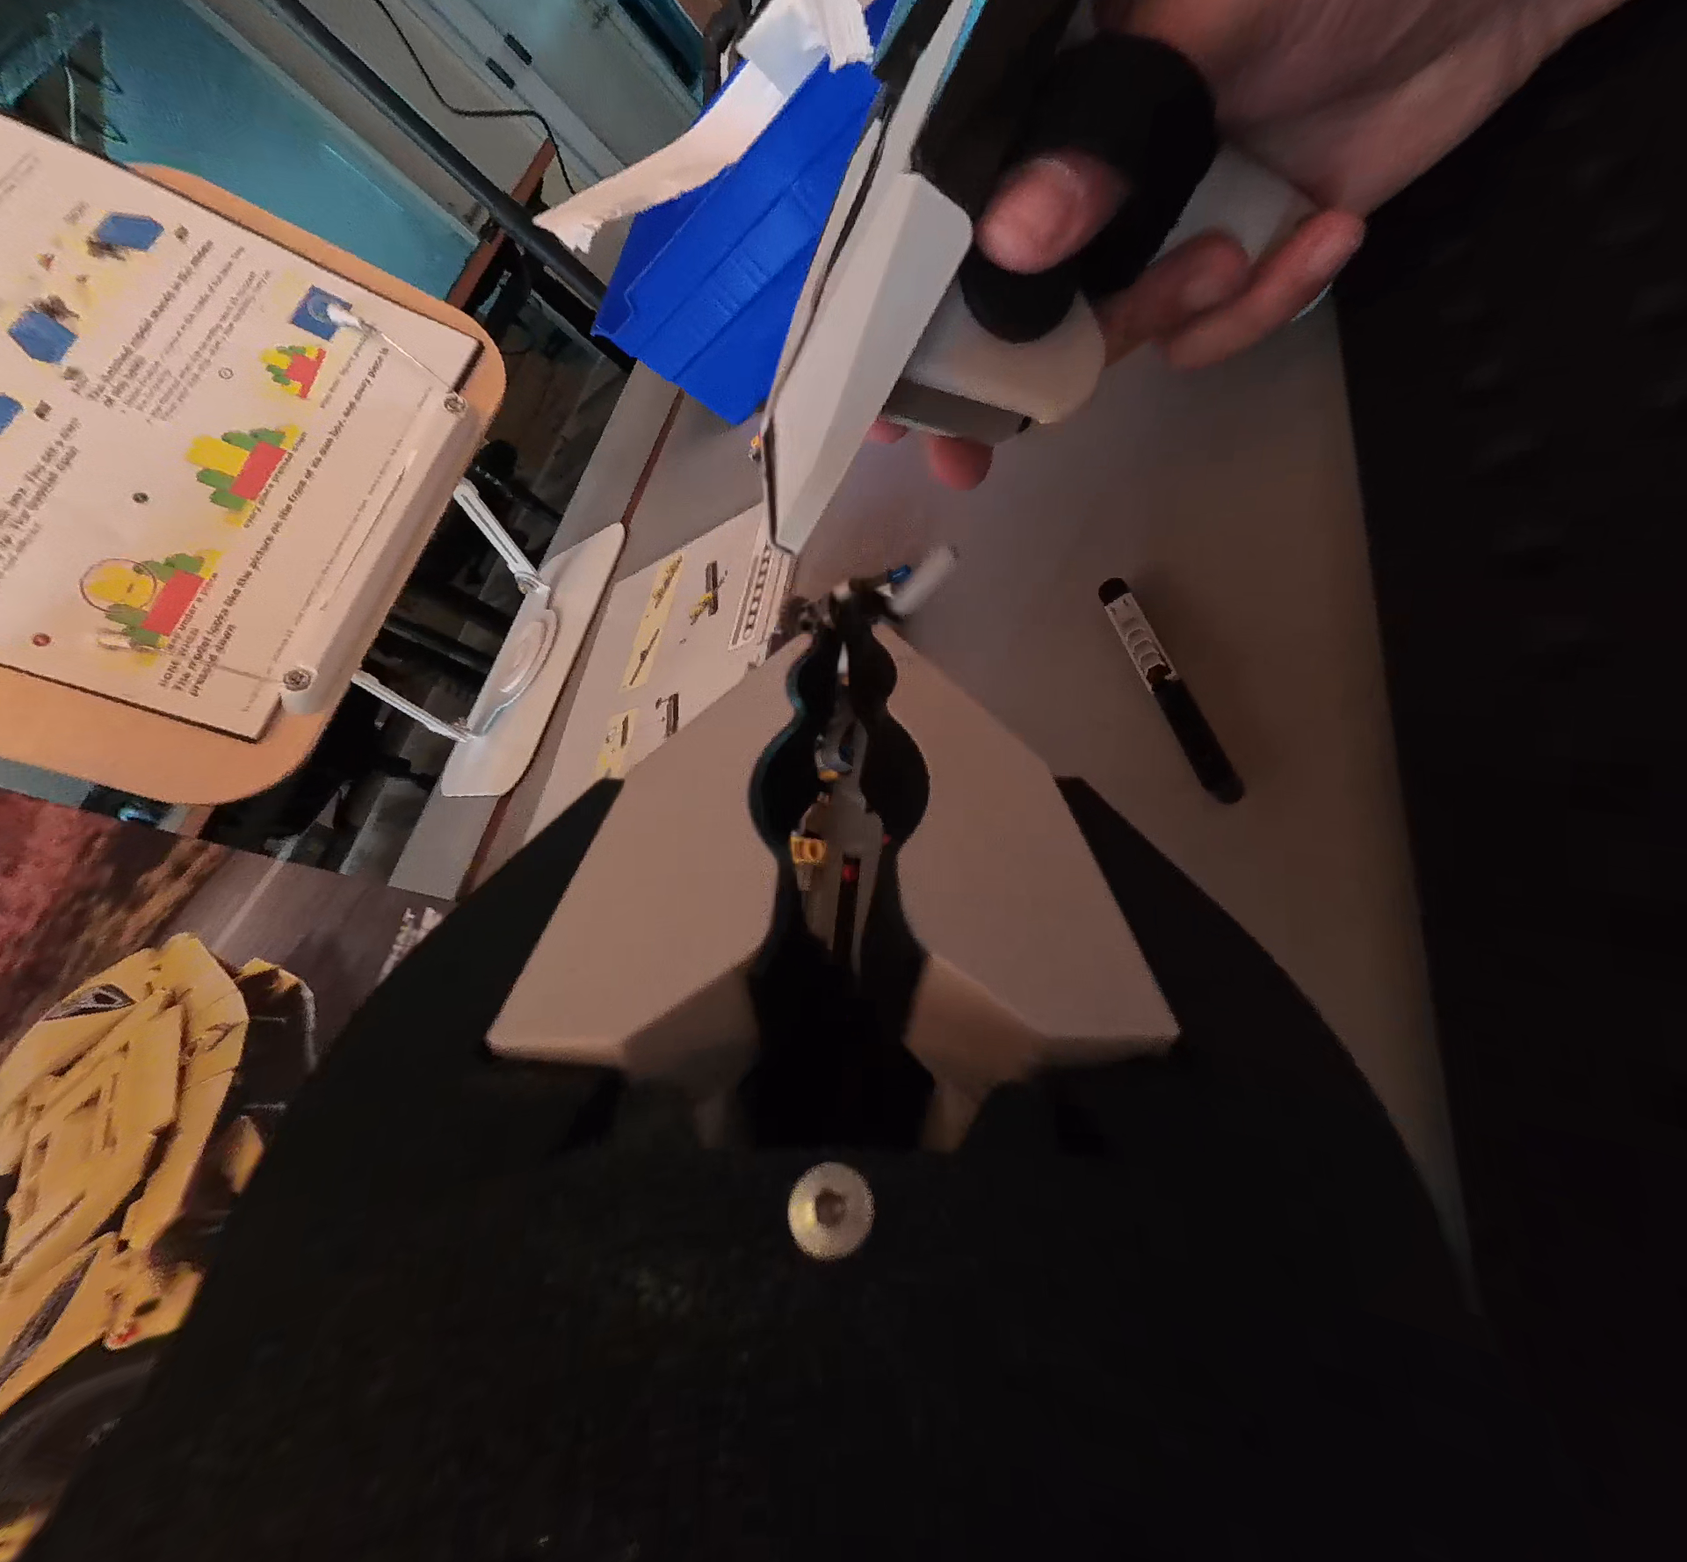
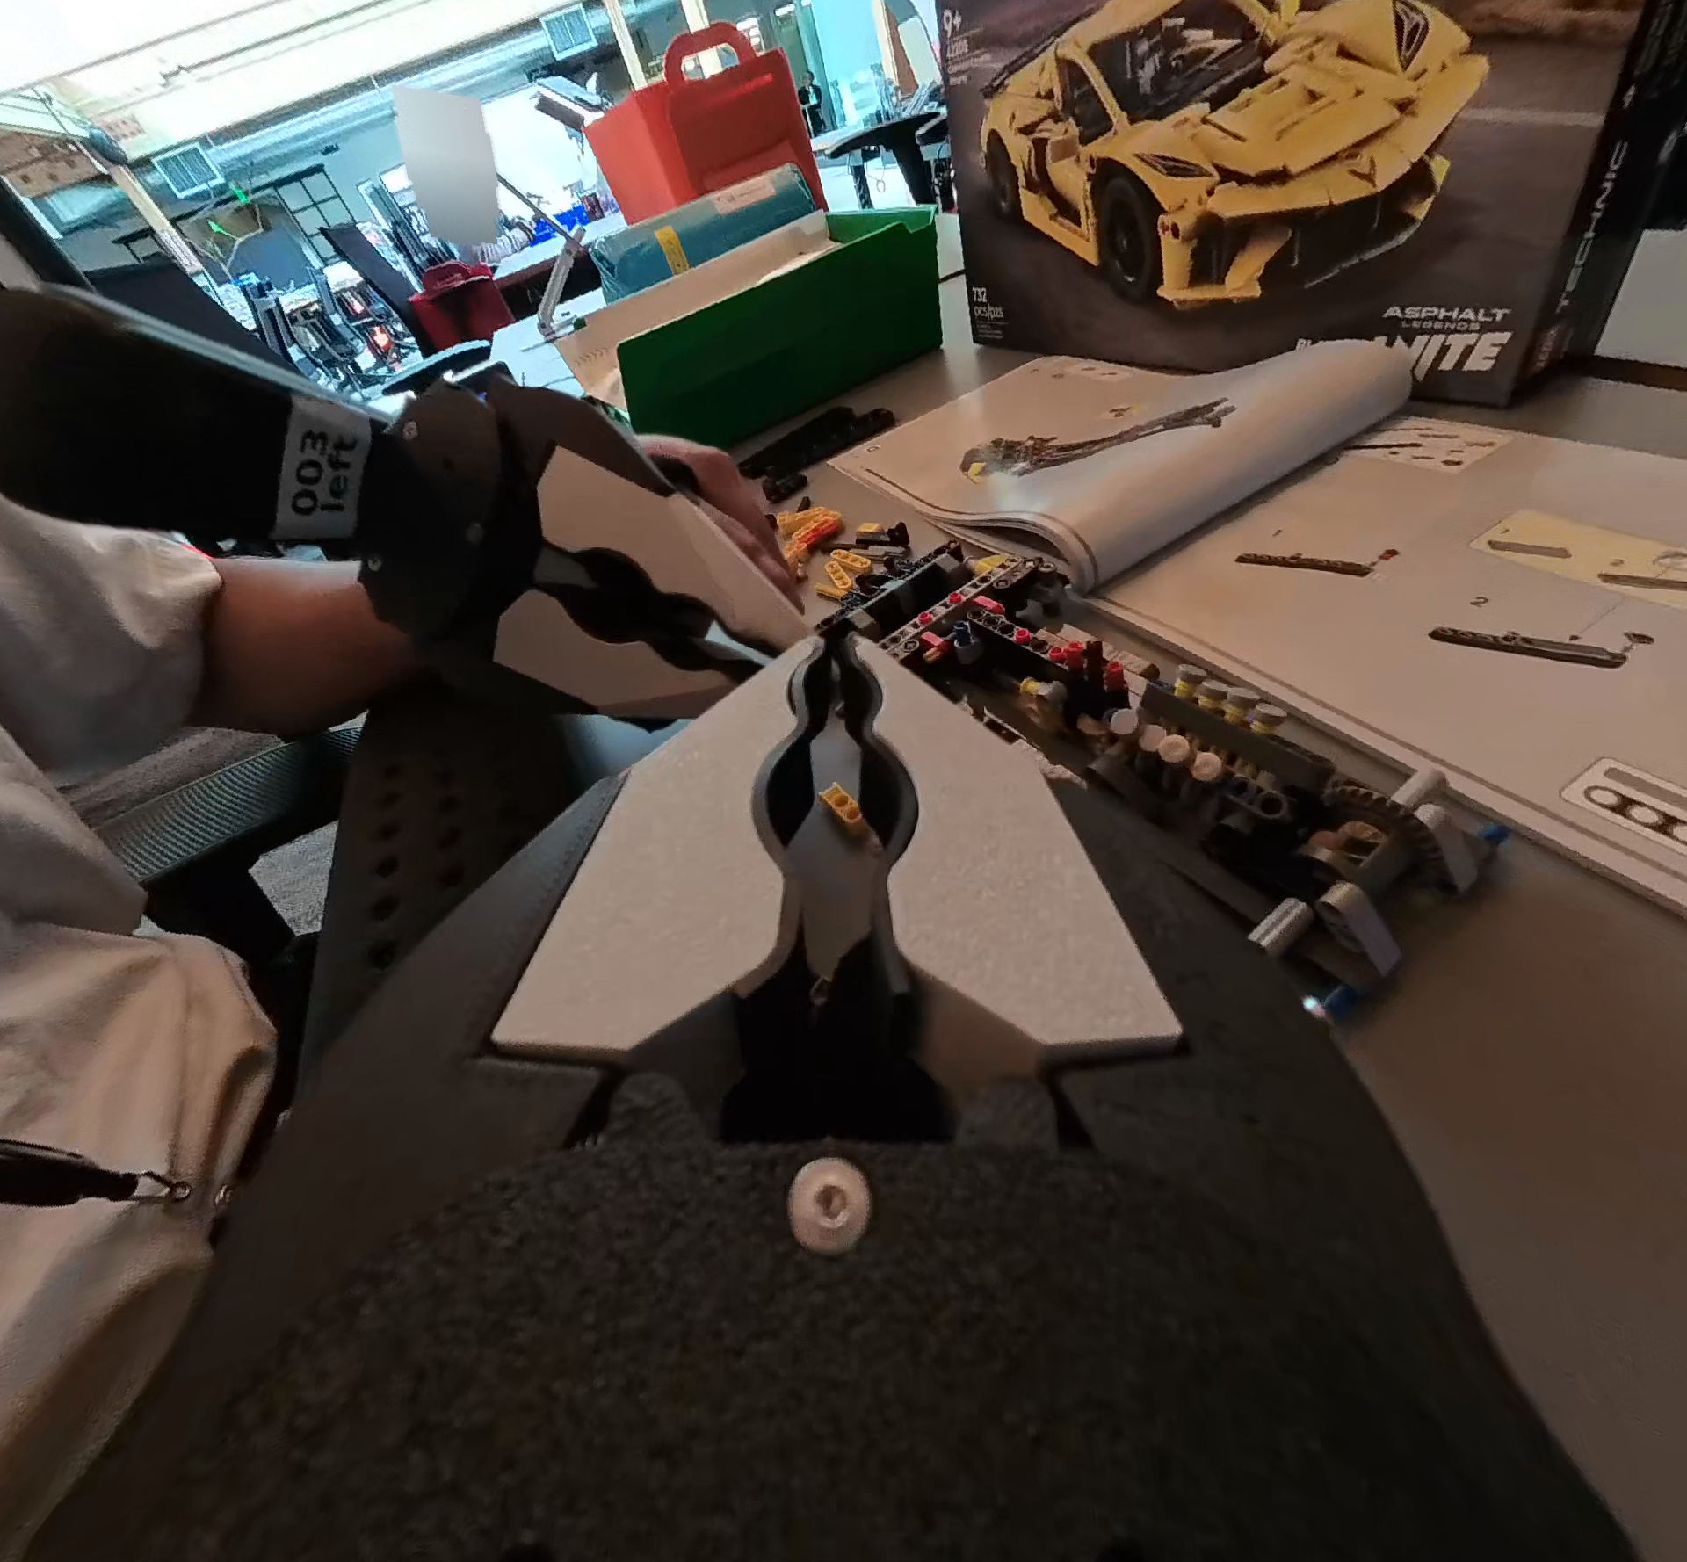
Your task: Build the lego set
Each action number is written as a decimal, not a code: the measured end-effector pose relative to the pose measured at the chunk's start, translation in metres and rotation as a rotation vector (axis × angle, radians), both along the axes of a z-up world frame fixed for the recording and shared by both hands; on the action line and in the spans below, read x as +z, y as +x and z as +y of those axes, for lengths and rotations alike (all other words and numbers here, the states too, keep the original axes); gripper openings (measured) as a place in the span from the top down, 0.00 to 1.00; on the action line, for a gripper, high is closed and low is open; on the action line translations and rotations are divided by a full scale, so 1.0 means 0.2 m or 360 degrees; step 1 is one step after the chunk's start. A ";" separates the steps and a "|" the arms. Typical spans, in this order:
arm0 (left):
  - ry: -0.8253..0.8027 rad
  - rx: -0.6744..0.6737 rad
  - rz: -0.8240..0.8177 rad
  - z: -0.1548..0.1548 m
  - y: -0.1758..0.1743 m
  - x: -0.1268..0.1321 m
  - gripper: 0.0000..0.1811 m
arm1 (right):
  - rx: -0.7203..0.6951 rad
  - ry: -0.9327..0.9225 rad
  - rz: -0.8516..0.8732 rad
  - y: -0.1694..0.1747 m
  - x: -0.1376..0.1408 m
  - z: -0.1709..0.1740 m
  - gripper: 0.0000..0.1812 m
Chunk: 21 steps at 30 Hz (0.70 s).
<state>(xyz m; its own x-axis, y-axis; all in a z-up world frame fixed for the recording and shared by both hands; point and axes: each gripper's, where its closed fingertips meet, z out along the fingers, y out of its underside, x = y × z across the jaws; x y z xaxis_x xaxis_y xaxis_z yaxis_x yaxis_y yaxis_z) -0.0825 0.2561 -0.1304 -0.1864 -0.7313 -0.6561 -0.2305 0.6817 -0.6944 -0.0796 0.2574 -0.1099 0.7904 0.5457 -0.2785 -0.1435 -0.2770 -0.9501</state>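
Note:
The long dark Lego chassis (image 2: 1141,751), studded with red, yellow and grey pins, lies on the table beside the open instruction booklet (image 2: 1187,514). My right gripper (image 2: 835,656) is shut, with its tips at the chassis's near left end. My left gripper (image 2: 799,642) comes in from the left, also shut, and its tips meet the same end. In the left wrist view my left gripper (image 1: 844,619) looks along the chassis (image 1: 917,587), and the right gripper (image 1: 778,537) hangs above it in a hand. I cannot see a piece pinched in either.
Loose small pieces (image 2: 840,551) lie behind the chassis, and a yellow piece (image 2: 844,808) lies under my right fingers. A green bin (image 2: 785,332) and the set's box (image 2: 1232,131) stand at the back. A blue bin (image 1: 758,240), a sign stand (image 1: 183,441) and a black marker (image 1: 1168,688) are nearby. Less than 4 cm separates the two grippers' tips.

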 end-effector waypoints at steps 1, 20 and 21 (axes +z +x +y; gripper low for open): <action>-0.0030 0.0024 0.0013 0.02 0.00 -0.01 1.00 | -0.0005 -0.0018 -0.0006 0.00 -0.01 0.00 0.99; -0.1075 0.0216 0.0270 0.23 -0.02 -0.06 0.95 | -0.0413 -0.0821 -0.0954 0.42 -0.51 -0.09 0.85; -0.1098 0.0204 0.0257 0.23 -0.02 -0.04 0.95 | -0.0421 -0.0802 -0.0972 0.42 -0.50 -0.08 0.87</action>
<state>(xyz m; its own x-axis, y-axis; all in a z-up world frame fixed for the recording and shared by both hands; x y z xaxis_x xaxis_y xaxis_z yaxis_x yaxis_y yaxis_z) -0.0872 0.3021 -0.1391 -0.1274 -0.9918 -0.0083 -0.4155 0.0609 -0.9075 0.0051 0.2407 -0.2102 0.9660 0.2457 0.0798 0.2369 -0.7191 -0.6533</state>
